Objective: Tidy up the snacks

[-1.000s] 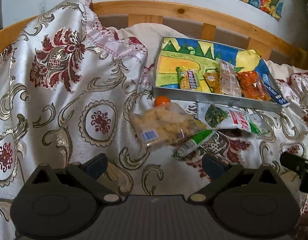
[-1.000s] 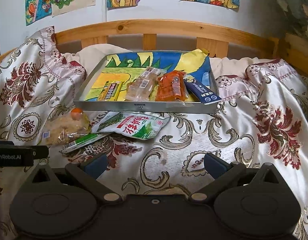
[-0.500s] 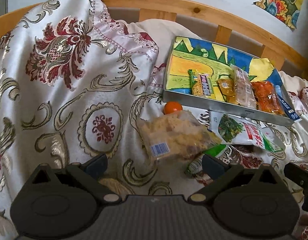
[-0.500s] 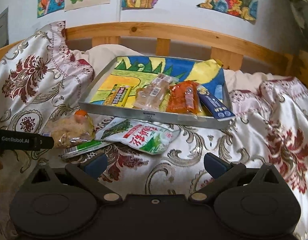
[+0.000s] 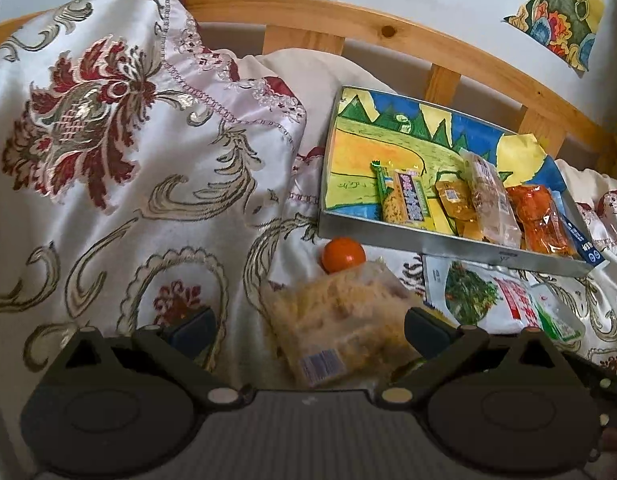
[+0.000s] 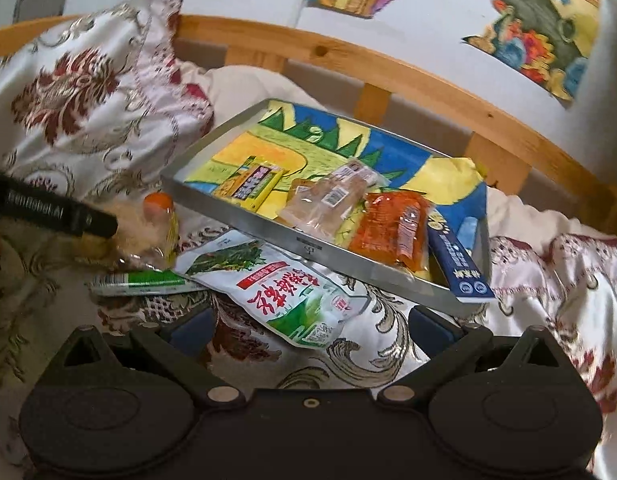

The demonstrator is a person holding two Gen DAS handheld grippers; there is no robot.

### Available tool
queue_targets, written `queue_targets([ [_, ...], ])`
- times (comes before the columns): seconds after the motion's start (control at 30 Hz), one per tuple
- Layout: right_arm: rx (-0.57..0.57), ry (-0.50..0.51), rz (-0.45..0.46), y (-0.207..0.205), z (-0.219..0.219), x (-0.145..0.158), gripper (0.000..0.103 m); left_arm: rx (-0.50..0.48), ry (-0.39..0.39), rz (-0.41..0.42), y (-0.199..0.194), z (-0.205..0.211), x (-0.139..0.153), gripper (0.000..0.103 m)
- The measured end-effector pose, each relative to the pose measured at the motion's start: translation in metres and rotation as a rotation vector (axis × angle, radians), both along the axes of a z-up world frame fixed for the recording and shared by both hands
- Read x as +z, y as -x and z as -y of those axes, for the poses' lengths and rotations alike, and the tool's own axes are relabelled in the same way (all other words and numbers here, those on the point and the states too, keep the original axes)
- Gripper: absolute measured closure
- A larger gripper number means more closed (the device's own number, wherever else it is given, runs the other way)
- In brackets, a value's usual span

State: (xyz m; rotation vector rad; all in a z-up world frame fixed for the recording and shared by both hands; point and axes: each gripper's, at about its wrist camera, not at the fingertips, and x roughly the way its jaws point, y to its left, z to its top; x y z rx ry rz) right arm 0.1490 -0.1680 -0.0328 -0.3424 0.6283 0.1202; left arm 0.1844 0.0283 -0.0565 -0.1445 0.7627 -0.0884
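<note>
A clear bag of yellow crackers [image 5: 340, 320] lies on the patterned bedspread, between the fingers of my open left gripper [image 5: 308, 328], which do not press on it. An orange fruit [image 5: 343, 255] sits just behind the bag. My right gripper [image 6: 310, 330] is open right at the near end of a green-and-white snack packet [image 6: 284, 288]. A green tube [image 6: 144, 282] lies to that packet's left. The metal tray [image 6: 308, 240] holds a yellow-green bar [image 6: 252, 184], a clear pack [image 6: 328, 204], an orange pack [image 6: 392, 232] and a blue stick [image 6: 460, 264] leaning over its rim.
A wooden bed rail [image 5: 388, 32] runs behind the tray, with drawings on the wall above. The bedspread rises in a high fold [image 5: 108, 120] on the left. One black finger of my left gripper [image 6: 68, 216] reaches in at the left of the right wrist view.
My left gripper has moved forward until the cracker bag lies between its fingers. My right gripper has moved forward and tilted toward the green-and-white packet.
</note>
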Motion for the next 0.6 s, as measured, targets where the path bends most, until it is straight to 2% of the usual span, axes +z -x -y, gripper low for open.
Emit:
queue_targets([
  [0.1,0.016,0.025,-0.014,-0.009,-0.001,-0.005,0.001,-0.020,0.022,0.023,-0.009,-0.002,-0.002,0.001],
  [0.27,0.062,0.062,-0.088,-0.025,-0.003,-0.012,0.001,-0.088,0.082,0.080,-0.027,-0.006,-0.001,0.001],
  [0.47,0.074,0.102,-0.116,-0.042,-0.002,-0.019,0.001,-0.190,0.091,0.053,-0.046,-0.006,-0.003,0.001],
  [0.6,0.069,0.101,-0.128,-0.052,0.000,-0.019,0.001,-0.245,0.057,0.060,-0.048,-0.004,-0.004,0.001],
])
